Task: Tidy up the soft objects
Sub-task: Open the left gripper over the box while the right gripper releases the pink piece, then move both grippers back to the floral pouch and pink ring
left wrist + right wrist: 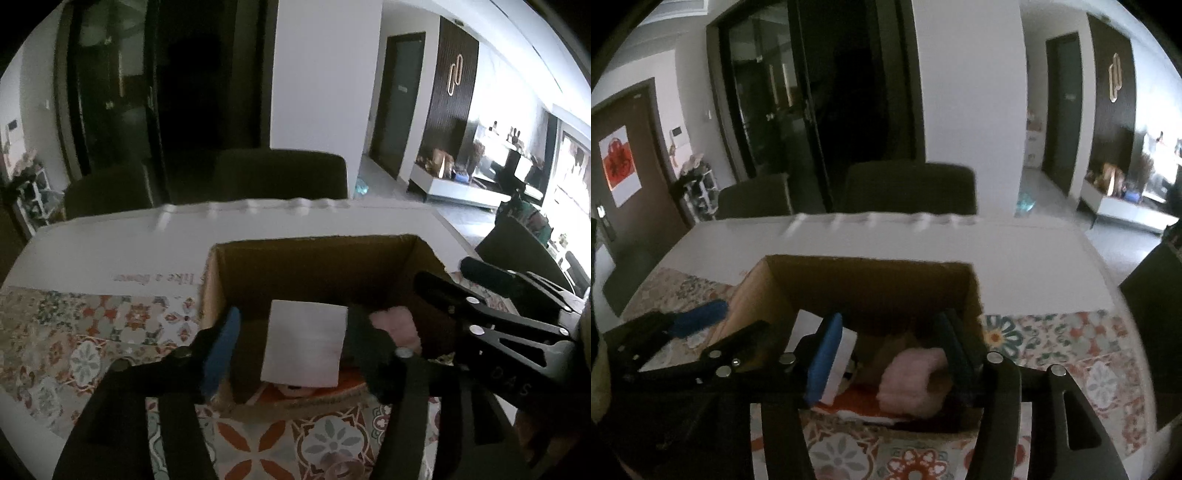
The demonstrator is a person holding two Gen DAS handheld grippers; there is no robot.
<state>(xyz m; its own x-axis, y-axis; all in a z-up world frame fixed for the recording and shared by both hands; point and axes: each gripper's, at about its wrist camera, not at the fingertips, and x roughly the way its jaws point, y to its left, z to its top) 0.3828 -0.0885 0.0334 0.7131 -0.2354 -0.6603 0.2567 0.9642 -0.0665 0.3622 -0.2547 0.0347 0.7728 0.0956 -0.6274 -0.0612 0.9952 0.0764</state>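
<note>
Box: an open cardboard box [871, 280] on the patterned tablecloth [1071, 354]; both grippers poised at its near rim.
Contents: a pink fluffy roll [912, 380] at the right inside; a white folded piece [306, 343] at the left; something orange beneath – unclear what.
Left gripper [291, 347]: fingers spread, released; the white piece lies between them but ungripped.
Right gripper [892, 354]: fingers parted wide, grasping nothing; the pink roll just below.
Handling: likely light, squashy, not fragile – the roll should compress; best pinched across its middle, so it doesn't unfurl.
</note>
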